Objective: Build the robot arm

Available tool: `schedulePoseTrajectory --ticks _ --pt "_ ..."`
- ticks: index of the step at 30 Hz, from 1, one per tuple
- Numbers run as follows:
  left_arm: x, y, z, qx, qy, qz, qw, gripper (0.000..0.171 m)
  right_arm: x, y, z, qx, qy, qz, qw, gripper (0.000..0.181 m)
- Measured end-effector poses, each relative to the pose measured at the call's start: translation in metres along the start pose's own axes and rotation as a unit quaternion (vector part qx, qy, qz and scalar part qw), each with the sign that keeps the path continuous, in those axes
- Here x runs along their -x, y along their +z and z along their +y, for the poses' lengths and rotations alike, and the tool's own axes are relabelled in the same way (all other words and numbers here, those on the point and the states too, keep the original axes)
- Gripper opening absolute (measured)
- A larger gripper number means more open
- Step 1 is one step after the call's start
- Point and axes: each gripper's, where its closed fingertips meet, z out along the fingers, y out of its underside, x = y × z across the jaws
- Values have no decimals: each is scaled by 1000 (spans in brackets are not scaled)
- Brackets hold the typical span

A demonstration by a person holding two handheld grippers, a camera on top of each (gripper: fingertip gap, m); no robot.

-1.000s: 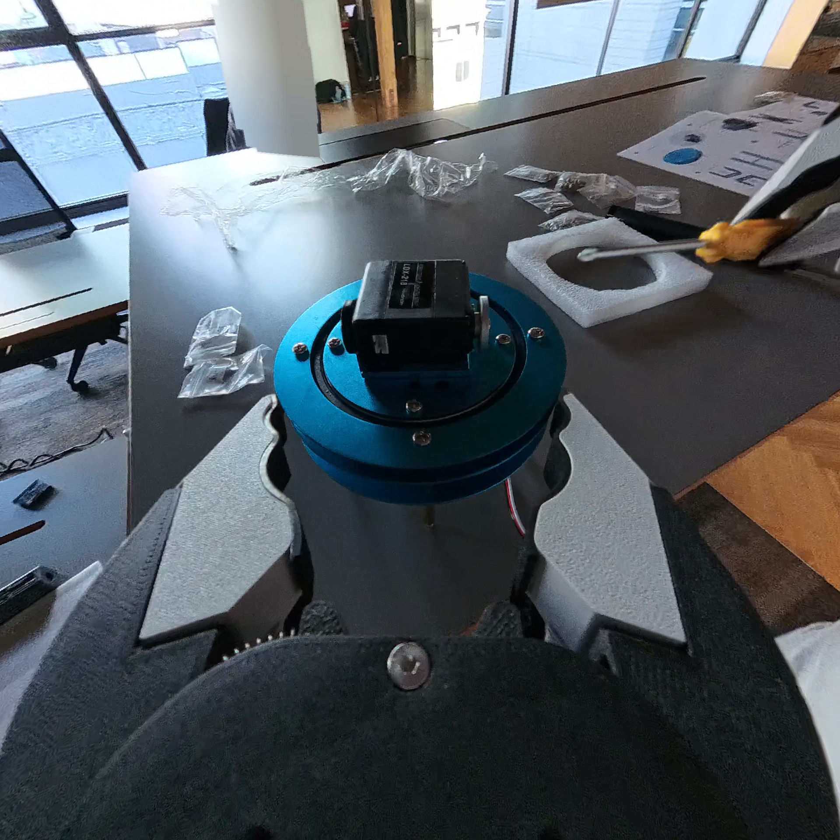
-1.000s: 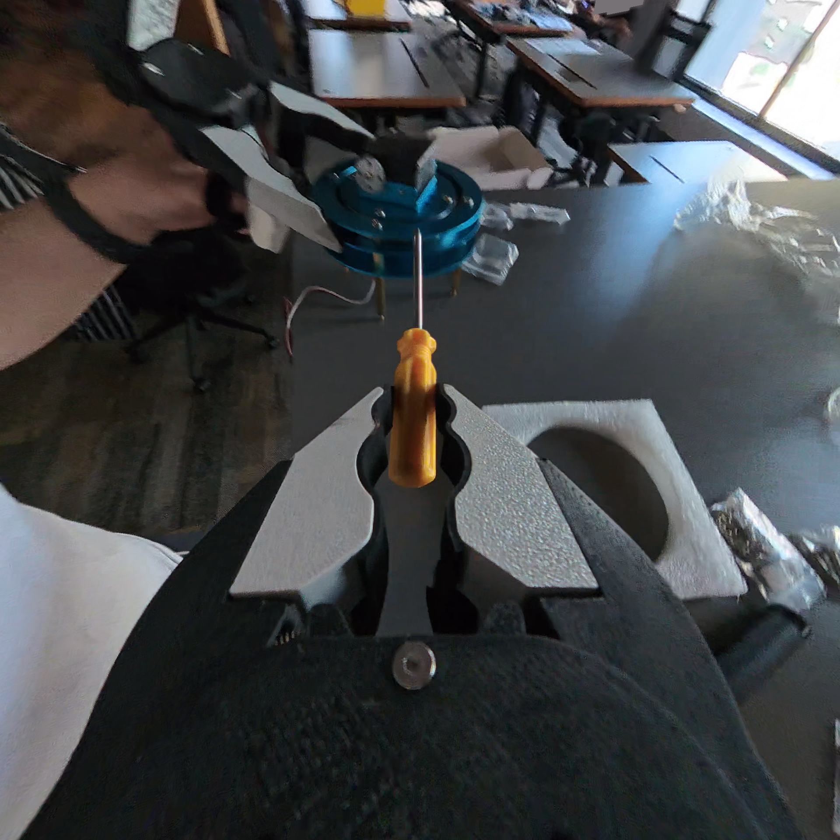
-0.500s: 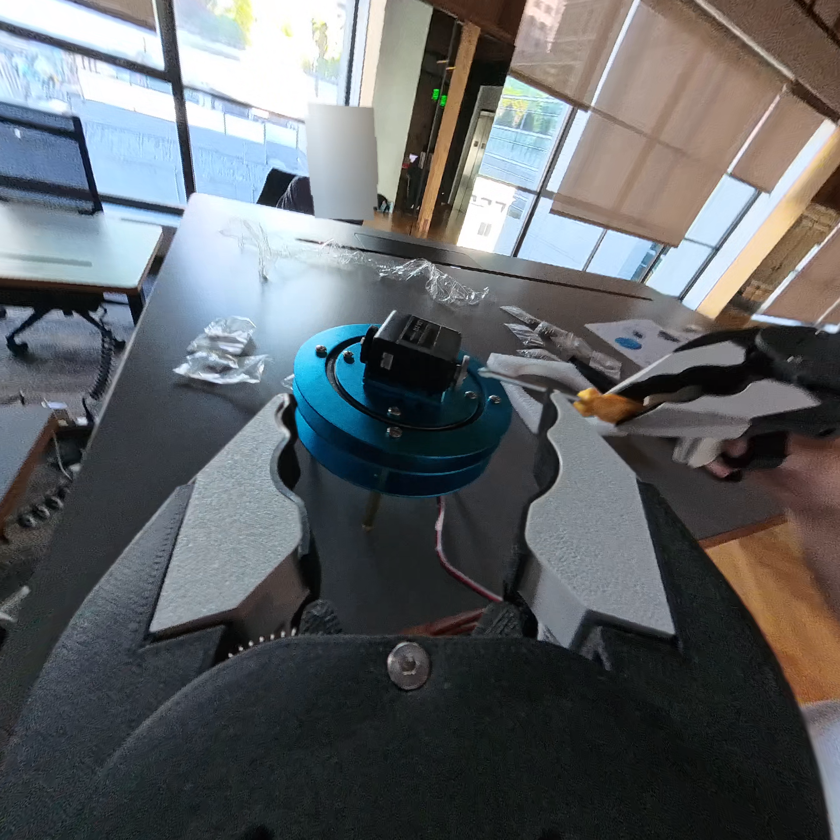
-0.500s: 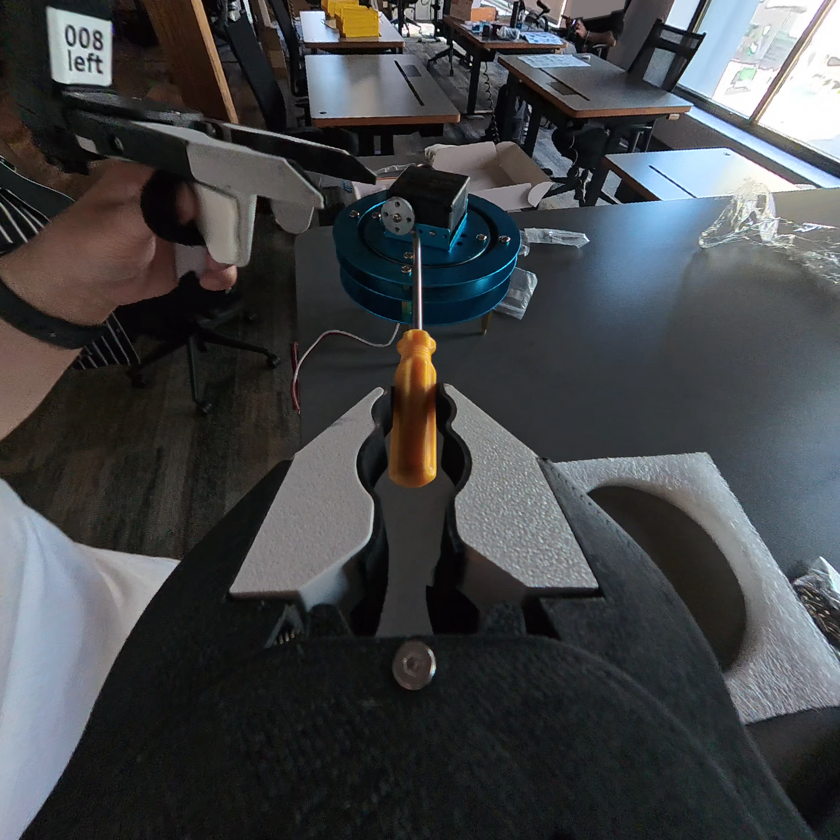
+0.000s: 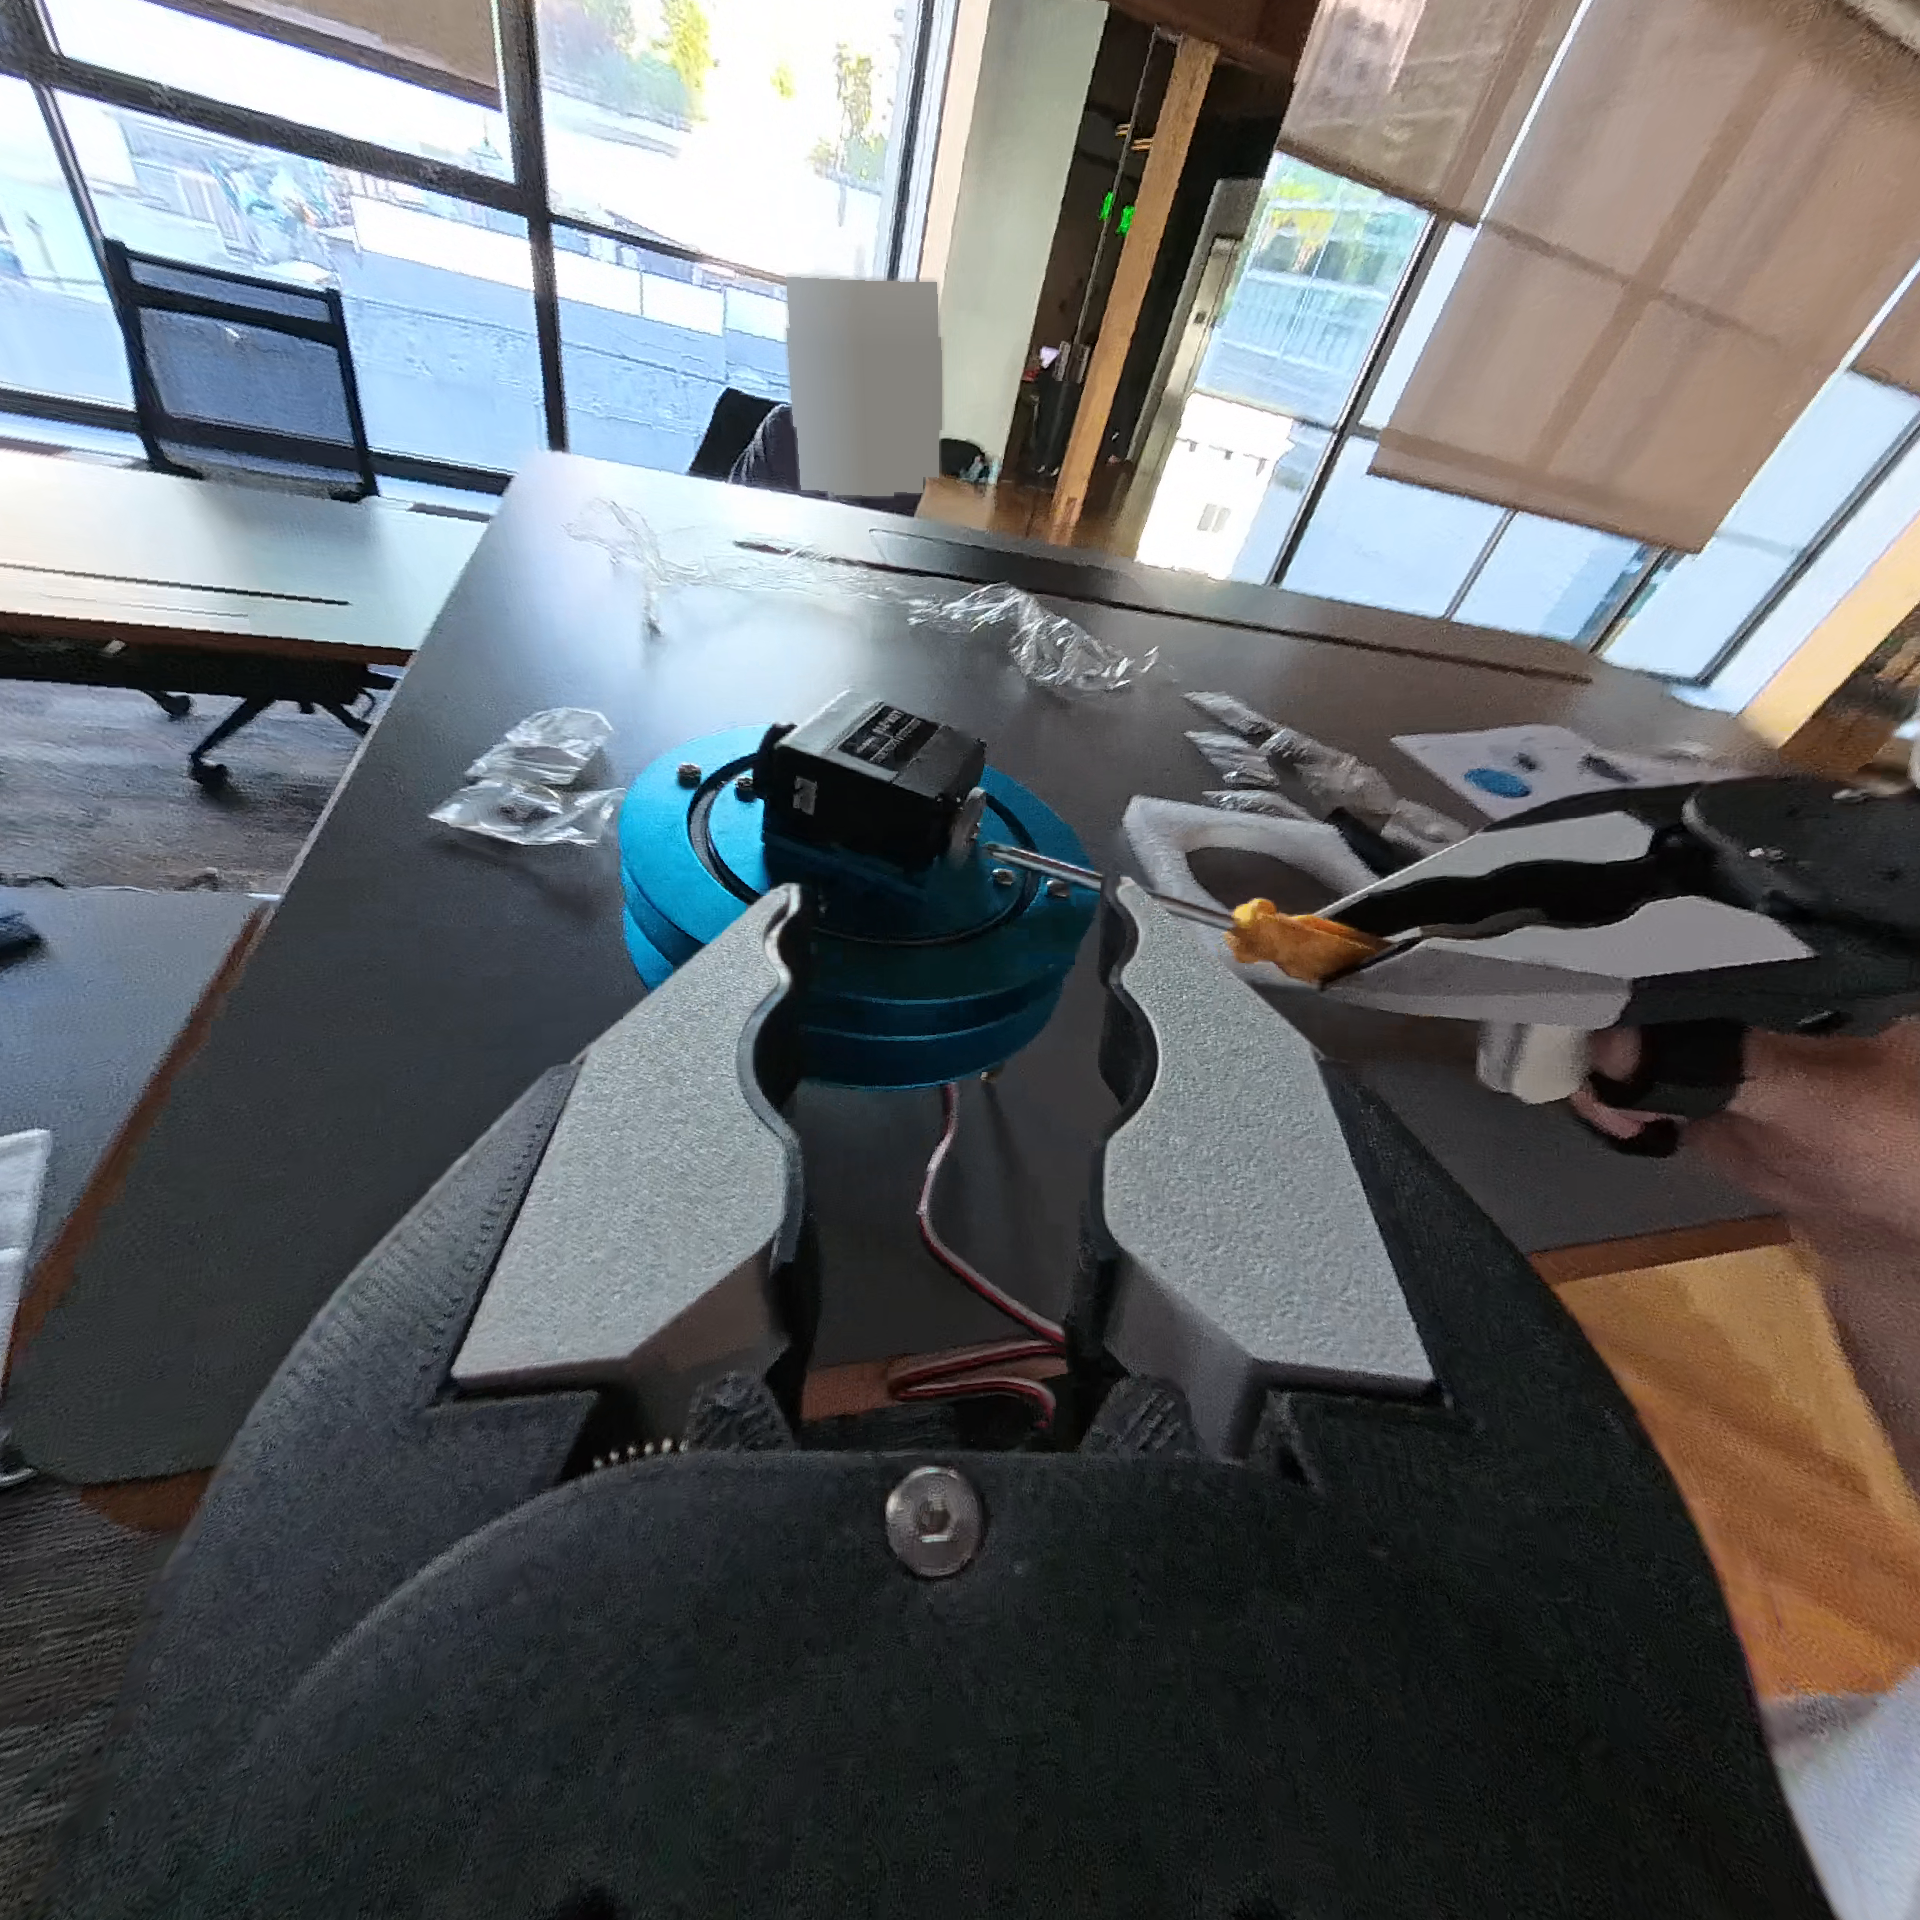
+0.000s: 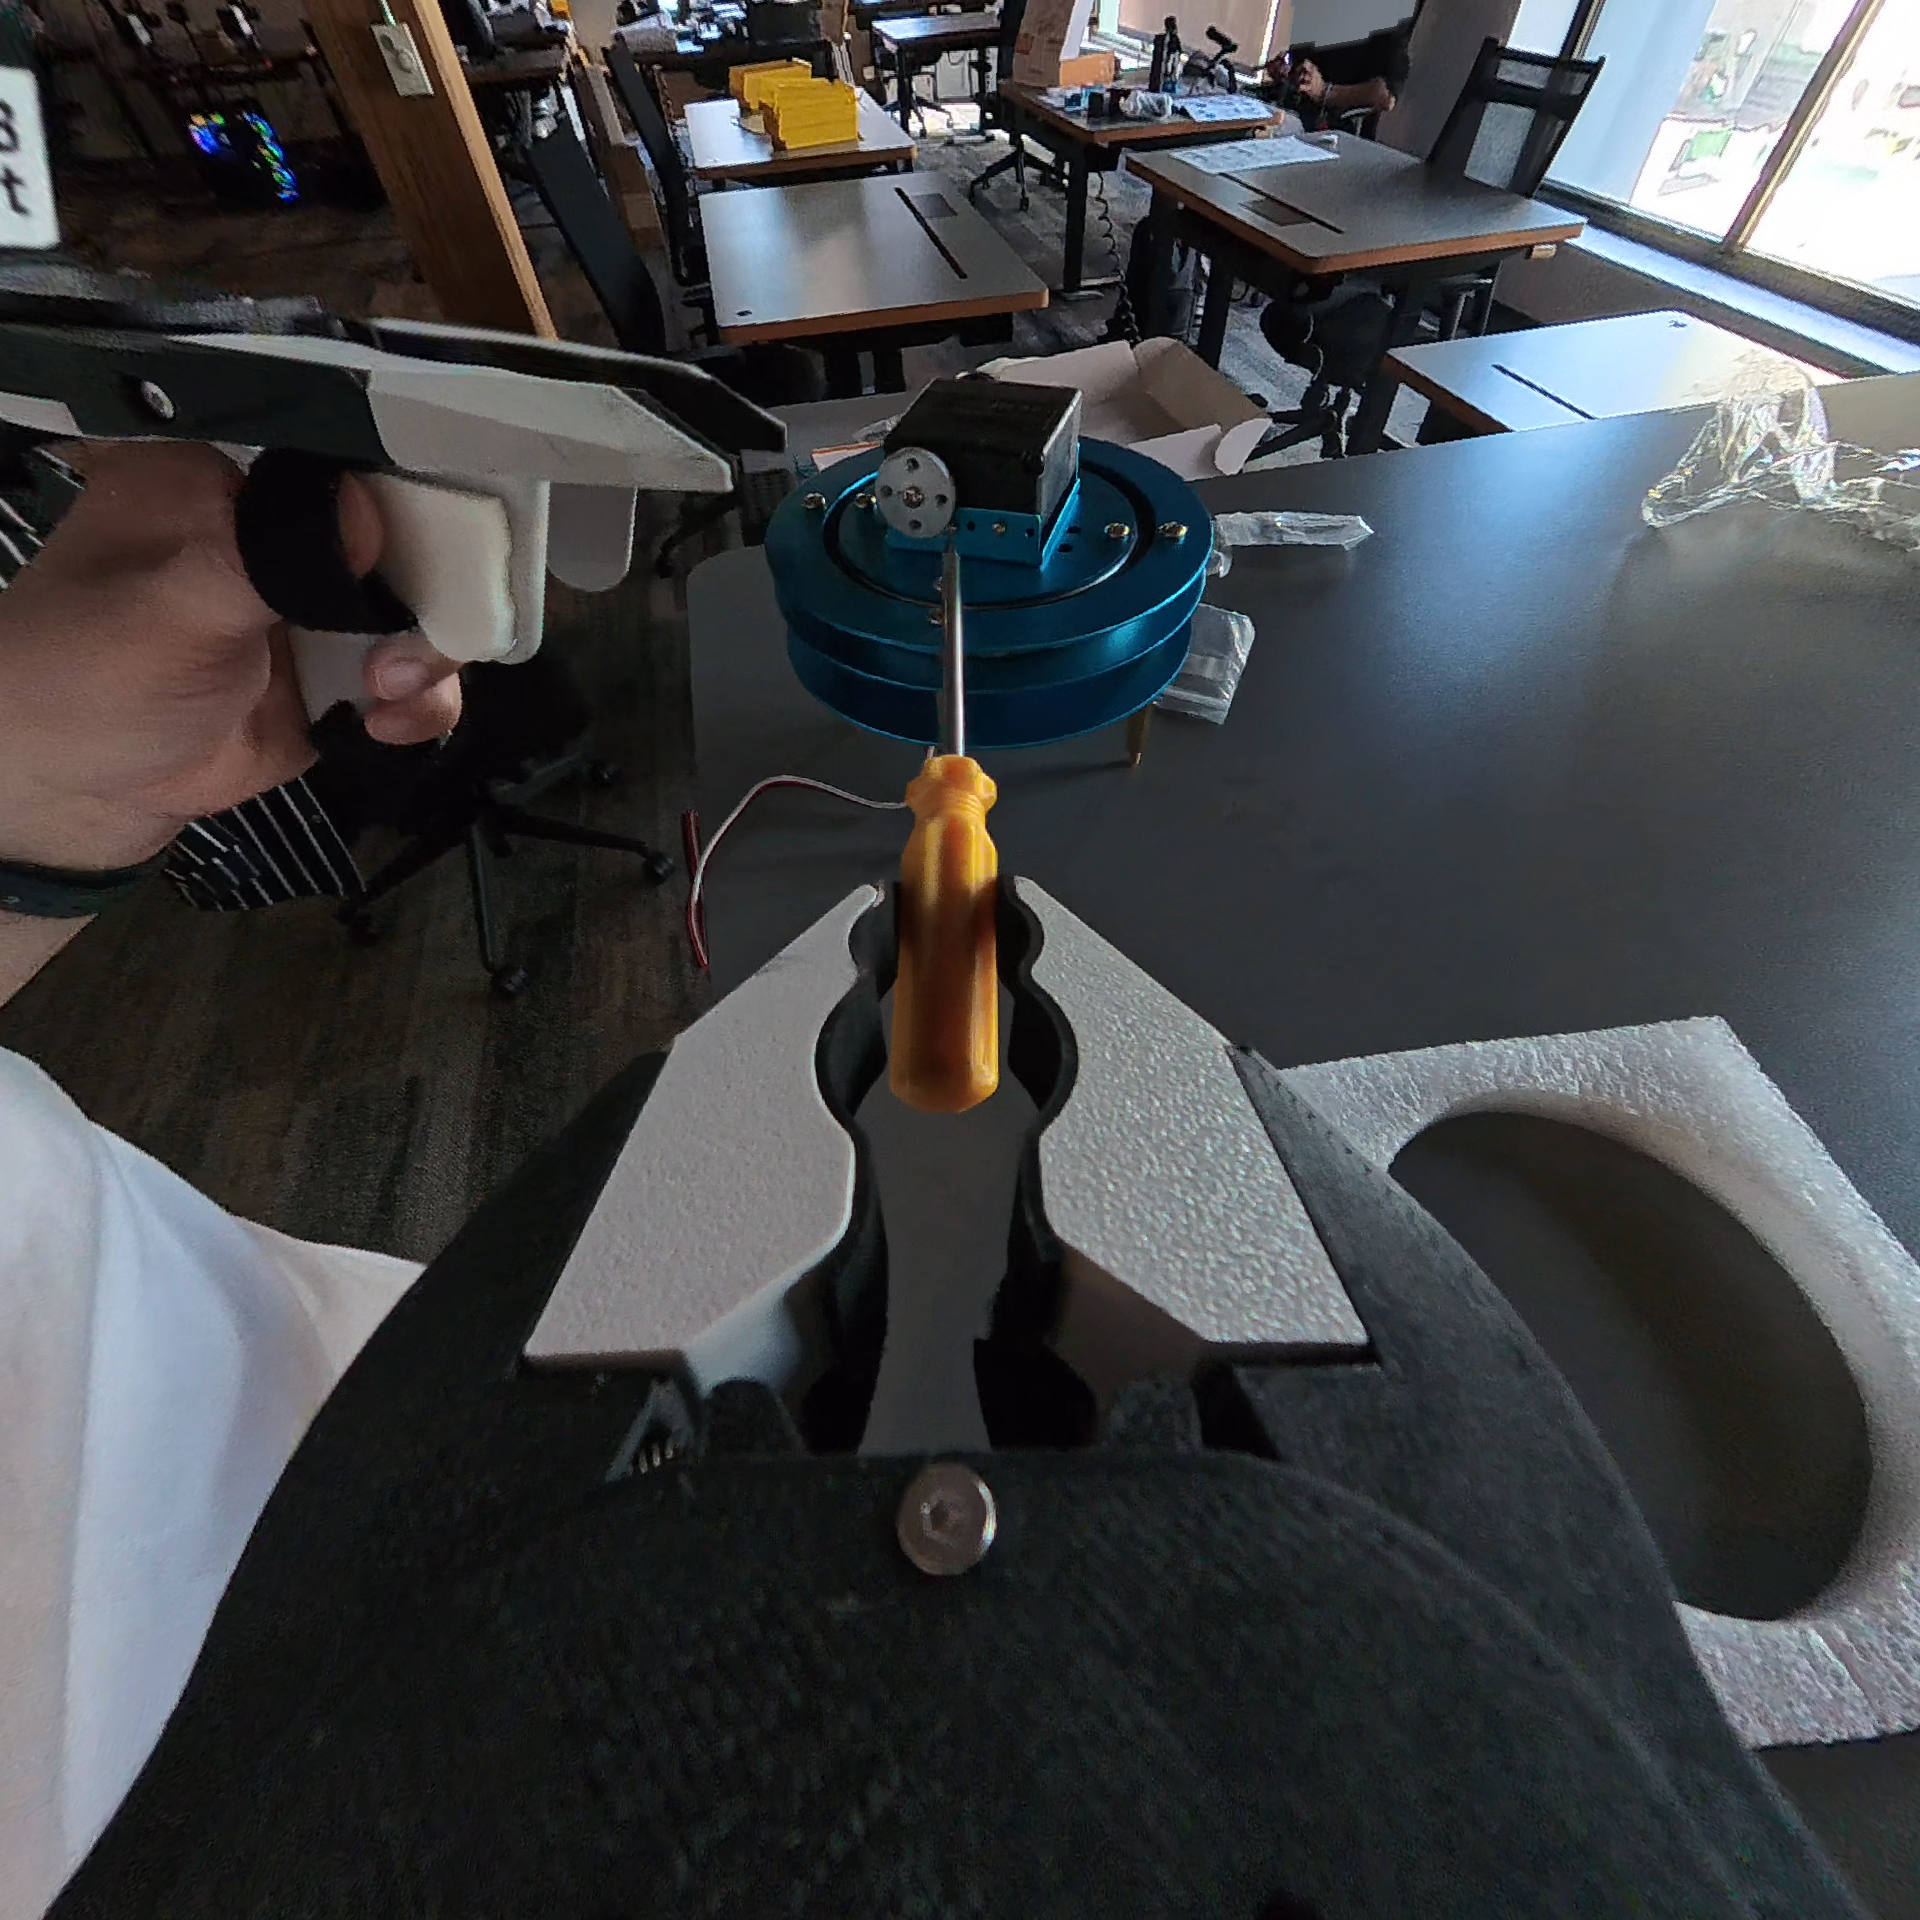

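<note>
Orange-handled screwdriver [image 6: 943, 935] clamped in right gripper [image 6: 943, 904]; left gripper [image 5: 948, 914] wide, empty

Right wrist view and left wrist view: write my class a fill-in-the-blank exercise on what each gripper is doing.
1. The right gripper is shut on a screwdriver with a ____ handle.
2. The left gripper is ____ and holds nothing.
3. The black servo sits on a ____ round base.

Missing words: orange; open; blue
</note>
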Motion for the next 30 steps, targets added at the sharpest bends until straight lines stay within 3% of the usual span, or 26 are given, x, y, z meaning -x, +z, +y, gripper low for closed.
schedulePoseTrajectory --ticks 6,18,30 --pt "11 9 3 20 47 -16 999 59 1 1 0 -8 10 -2 1000 17" --pt "16 14 12 37 38 -3 999 57 0 4 -2 -11 10 3 1000 17" --pt "14 21 13 59 72 15 996 61 -11 3 -6 18 -79 29 996 17"
